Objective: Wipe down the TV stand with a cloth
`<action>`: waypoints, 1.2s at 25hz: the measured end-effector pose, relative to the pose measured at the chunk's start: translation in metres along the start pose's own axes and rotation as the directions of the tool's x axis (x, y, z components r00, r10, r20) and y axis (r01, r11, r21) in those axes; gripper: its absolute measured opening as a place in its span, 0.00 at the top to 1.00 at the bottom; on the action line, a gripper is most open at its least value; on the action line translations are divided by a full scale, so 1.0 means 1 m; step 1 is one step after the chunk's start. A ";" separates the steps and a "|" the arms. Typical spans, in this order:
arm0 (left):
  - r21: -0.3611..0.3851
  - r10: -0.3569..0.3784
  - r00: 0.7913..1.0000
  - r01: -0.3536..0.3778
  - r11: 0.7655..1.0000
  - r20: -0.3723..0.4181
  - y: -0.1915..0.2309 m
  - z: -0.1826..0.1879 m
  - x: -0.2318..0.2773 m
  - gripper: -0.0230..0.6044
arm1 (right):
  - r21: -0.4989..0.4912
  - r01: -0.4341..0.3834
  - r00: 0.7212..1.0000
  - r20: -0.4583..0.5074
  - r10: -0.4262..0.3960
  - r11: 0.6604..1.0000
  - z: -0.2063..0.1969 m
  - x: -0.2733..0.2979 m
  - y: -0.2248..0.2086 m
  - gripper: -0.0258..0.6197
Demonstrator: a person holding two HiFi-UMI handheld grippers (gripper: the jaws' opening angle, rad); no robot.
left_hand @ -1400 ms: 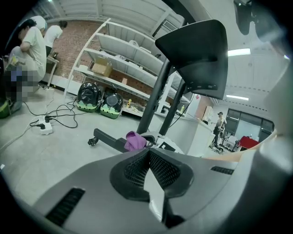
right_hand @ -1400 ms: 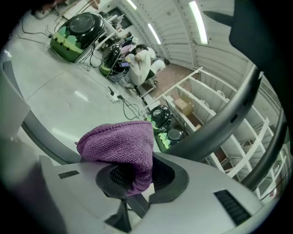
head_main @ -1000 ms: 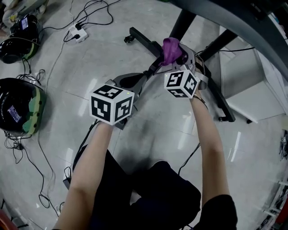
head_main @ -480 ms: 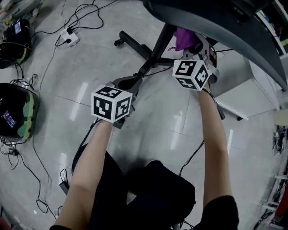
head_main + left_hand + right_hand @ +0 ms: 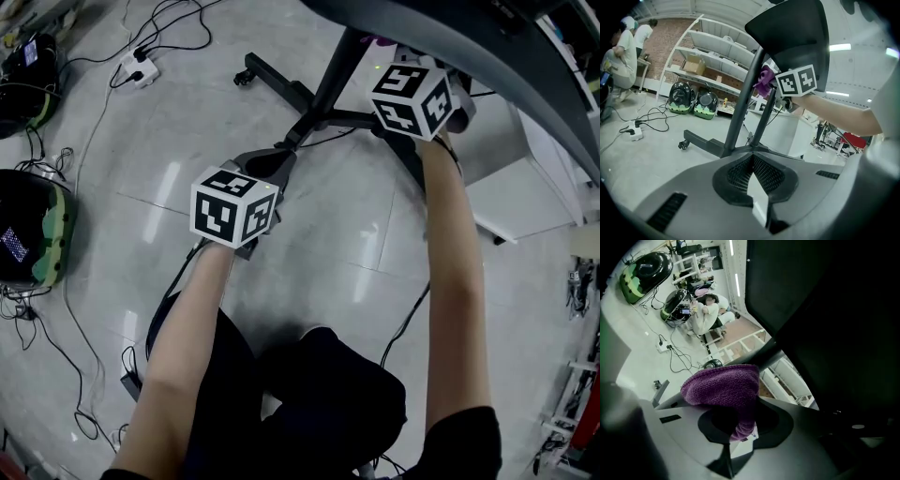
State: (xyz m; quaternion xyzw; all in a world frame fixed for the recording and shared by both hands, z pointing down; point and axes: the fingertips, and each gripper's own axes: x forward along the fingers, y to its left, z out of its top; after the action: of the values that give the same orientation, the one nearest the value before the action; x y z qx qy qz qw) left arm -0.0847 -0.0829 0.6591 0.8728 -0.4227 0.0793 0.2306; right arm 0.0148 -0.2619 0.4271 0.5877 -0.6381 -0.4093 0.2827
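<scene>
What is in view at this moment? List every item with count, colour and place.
TV stand: one, black, wheeled base on the floor ahead.
Screen: one, dark, on the stand.
Purple cloth: one, near the stand's post.
Cases: two, black and green, floor at left.
Power strip: one, white, floor, far left.
Cables: several, black, floor.
Shelving: white, background.
Bystanders: two, background.
Left gripper: jaws shut, empty.
Right gripper: jaws shut on the cloth.

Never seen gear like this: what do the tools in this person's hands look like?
The left gripper and right gripper are grey plastic shells with dark pads, each carrying a white cube with black square markers. The person wears a black short-sleeved top.
</scene>
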 end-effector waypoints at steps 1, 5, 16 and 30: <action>0.000 -0.001 1.000 0.001 1.000 0.000 -0.001 0.000 0.000 0.95 | -0.009 -0.008 1.000 0.002 0.008 1.000 0.001 0.000 0.006 0.84; 0.006 -0.002 1.000 0.002 1.000 -0.003 -0.004 -0.001 0.000 0.95 | -0.035 -0.049 0.999 -0.009 0.048 0.998 -0.005 -0.003 0.034 0.84; 0.020 0.026 1.000 -0.025 0.999 -0.015 0.002 -0.002 0.000 0.95 | -0.056 -0.133 0.989 -0.068 0.130 0.990 -0.037 -0.007 0.090 0.84; 0.020 0.012 1.000 -0.012 1.000 0.001 0.000 0.001 -0.005 0.95 | -0.085 -0.027 0.993 -0.113 0.018 0.996 -0.049 -0.020 0.138 0.84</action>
State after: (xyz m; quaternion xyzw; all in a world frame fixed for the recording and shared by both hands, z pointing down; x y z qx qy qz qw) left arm -0.0883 -0.0797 0.6564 0.8725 -0.4273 0.0844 0.2213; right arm -0.0121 -0.2549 0.5719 0.5896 -0.6094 -0.3999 0.3479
